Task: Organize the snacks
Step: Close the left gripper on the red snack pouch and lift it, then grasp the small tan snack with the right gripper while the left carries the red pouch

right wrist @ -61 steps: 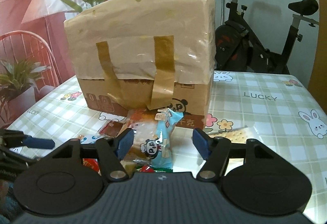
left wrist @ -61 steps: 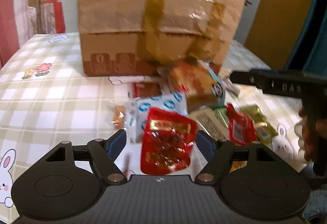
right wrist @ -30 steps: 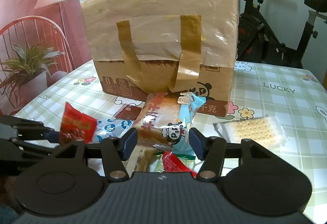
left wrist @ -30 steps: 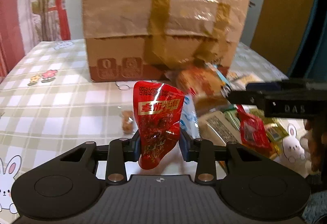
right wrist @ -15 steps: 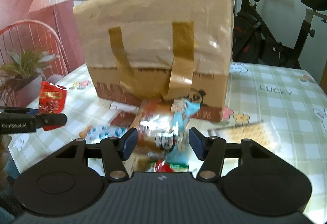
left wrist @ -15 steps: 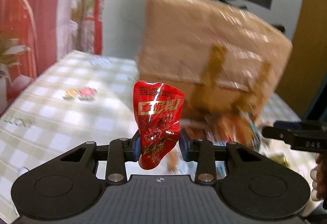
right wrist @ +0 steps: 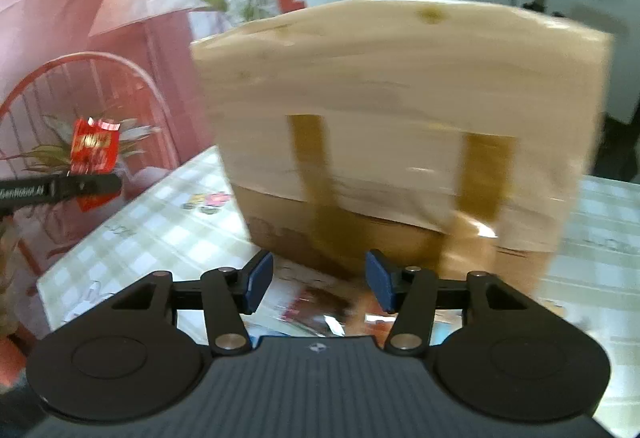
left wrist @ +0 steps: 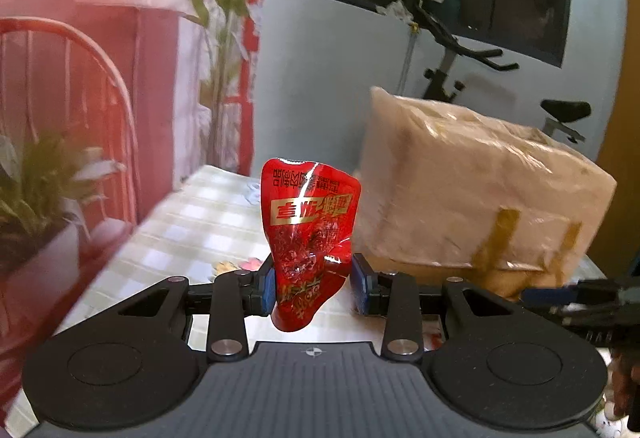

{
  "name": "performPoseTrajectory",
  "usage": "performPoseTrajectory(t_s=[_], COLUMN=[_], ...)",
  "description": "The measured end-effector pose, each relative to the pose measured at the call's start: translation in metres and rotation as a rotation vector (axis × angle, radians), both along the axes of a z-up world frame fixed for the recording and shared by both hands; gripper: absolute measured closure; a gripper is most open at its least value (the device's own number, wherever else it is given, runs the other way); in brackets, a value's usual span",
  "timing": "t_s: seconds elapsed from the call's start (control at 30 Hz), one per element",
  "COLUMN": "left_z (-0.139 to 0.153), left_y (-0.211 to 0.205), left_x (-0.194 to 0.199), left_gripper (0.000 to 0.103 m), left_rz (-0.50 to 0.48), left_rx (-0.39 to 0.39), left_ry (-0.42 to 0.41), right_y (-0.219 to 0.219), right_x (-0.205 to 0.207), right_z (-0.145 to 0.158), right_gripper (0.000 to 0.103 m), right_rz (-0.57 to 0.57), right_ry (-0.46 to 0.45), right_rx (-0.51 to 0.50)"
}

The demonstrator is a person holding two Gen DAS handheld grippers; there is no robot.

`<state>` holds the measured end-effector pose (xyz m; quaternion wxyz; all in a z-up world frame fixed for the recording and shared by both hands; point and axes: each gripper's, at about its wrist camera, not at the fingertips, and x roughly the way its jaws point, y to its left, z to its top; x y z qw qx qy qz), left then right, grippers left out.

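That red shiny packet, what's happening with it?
A person is sorting snacks with a grabber in each hand. The left gripper has pinched the red snack packet and holds it in the air beside the big taped cardboard box. The right gripper is closing with nothing between its pads, above blurry snacks lying on the checked tablecloth.

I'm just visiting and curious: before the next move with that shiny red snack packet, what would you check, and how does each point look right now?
1. Shiny red snack packet clamped in left gripper: ok.
2. Packet clear of checked tablecloth: ok.
3. Right gripper empty, jaws closing with nothing between them: ok.
4. Taped cardboard box open to take snacks: not ok, looks sealed.
5. Drop spot for packet chosen: cannot tell.
6. Snacks below right gripper identifiable: cannot tell, blurred.
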<state>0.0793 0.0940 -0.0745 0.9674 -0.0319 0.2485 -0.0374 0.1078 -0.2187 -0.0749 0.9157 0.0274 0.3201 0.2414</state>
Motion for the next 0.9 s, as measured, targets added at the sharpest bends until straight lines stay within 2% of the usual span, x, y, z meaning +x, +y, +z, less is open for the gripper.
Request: performPoseTrajectory(t_s=[0.07, 0.2, 0.37, 0.5, 0.73, 0.9], left_z=[0.0, -0.008, -0.023, -0.03, -0.038, -0.042], left_y=[0.005, 0.008, 0.018, 0.02, 0.019, 0.019], left_x=[0.002, -0.004, -0.012, -0.013, -0.013, -0.017], left_gripper=[0.064, 0.064, 0.064, 0.064, 0.064, 0.064], left_rz=[0.013, 0.007, 0.005, 0.002, -0.006, -0.003], left_rx=[-0.008, -0.031, -0.074, -0.093, -0.12, -0.133], left_ry=[0.004, 0.034, 0.072, 0.092, 0.115, 0.131], right_y=[0.018, 0.049, 0.075, 0.084, 0.094, 0.097], right_x=[0.003, 0.008, 0.013, 0.017, 0.024, 0.031], right_z=[0.0, -0.013, -0.037, -0.052, -0.061, -0.063], right_gripper=[0.058, 0.078, 0.079, 0.079, 0.078, 0.077], right_rz=[0.042, 0.139, 0.204, 0.17, 0.149, 0.122], right_ry=[0.007, 0.085, 0.224, 0.302, 0.323, 0.337], right_rx=[-0.011, -0.024, -0.048, -0.091, -0.132, -0.083])
